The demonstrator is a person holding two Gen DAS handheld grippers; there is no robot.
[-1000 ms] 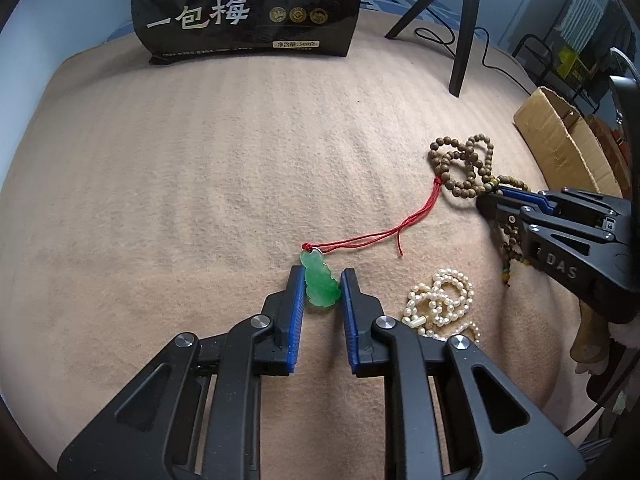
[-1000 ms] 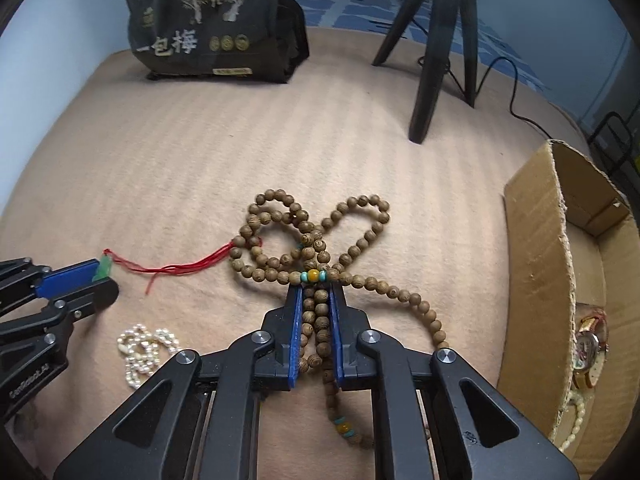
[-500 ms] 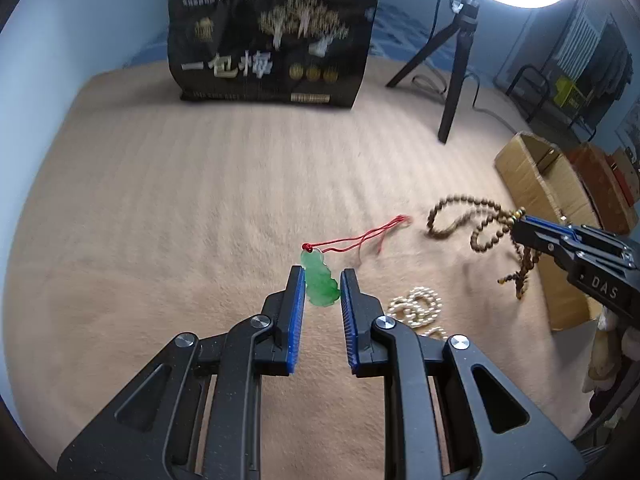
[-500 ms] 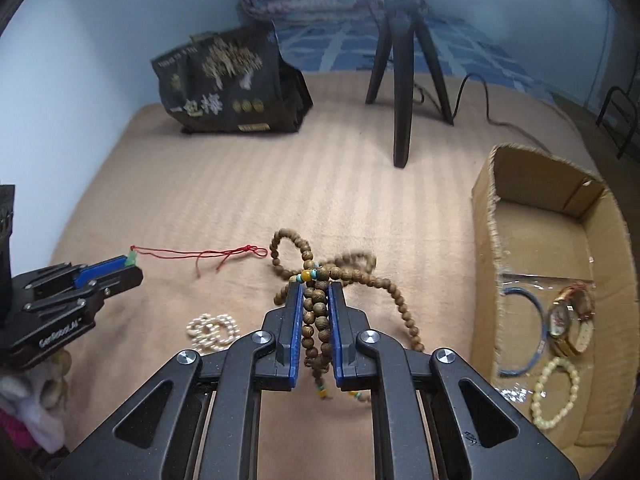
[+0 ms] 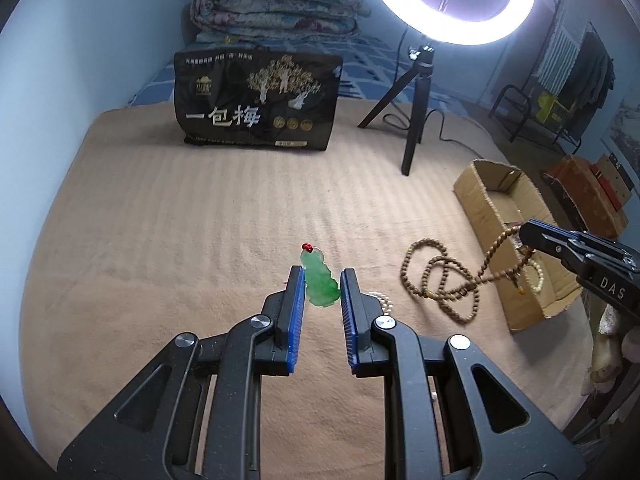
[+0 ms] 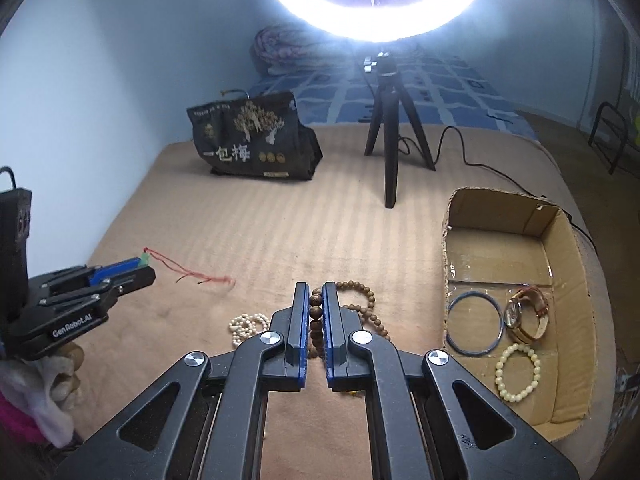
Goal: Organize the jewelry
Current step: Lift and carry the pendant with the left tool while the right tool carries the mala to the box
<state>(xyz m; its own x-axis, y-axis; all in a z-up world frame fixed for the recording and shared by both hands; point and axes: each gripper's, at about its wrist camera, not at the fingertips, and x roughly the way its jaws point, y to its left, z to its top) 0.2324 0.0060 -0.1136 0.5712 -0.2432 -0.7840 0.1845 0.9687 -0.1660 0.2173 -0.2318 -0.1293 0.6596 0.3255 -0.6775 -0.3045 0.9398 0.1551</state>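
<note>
Above the blanket, left gripper clamps pendant (cord trailing); right gripper clamps beads near box.

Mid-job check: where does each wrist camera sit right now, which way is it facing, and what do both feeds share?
Left wrist: rides the left gripper, looks forward over the tan blanket toward the black bag; its fingers clamp the green pendant.
Right wrist: rides the right gripper, faces the ring light; its fingers clamp the wooden bead strand, the cardboard box to the right.
Shared: bag, tripod, box, pearl bracelet, and each other's gripper.
</note>
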